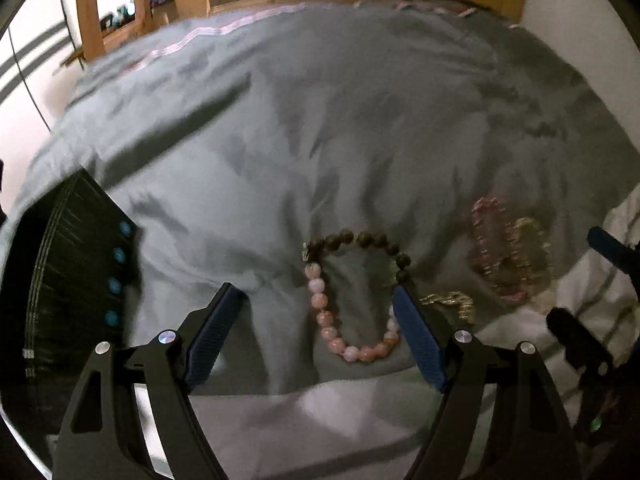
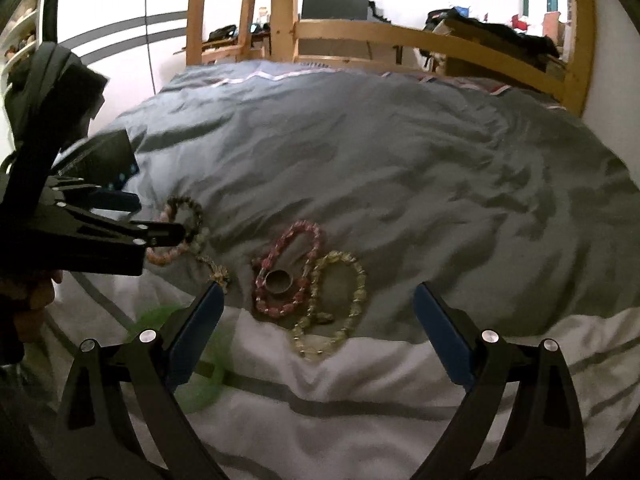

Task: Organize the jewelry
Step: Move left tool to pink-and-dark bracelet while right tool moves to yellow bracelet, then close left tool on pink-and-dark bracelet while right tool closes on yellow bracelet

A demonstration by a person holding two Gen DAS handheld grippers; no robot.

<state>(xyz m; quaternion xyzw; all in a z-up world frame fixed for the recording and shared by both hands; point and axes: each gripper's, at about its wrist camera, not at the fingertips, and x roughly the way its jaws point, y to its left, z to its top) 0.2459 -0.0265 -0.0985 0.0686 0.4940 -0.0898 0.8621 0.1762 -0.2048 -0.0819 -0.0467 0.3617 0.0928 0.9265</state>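
Beyond our fingers we see a rumpled grey-green quilt (image 2: 360, 152) spread over a bed. Past it stand a pale wooden bed frame (image 2: 400, 36) and a white wall with grey stripes (image 2: 120, 32), brightly lit.

bracelets (image 2: 288, 272) on duvet (image 2: 360, 160) | box (image 1: 76, 280) left | ring (image 2: 279, 281) inside one

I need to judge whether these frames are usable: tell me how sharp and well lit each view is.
Left wrist view: motion blur smears the grey duvet and the red bracelet; the pink and brown bead bracelet is clearer; strong fisheye bending, dark corners.
Right wrist view: sharper, ring readable; the white wall is blown out; the yellow bracelet is slightly soft.
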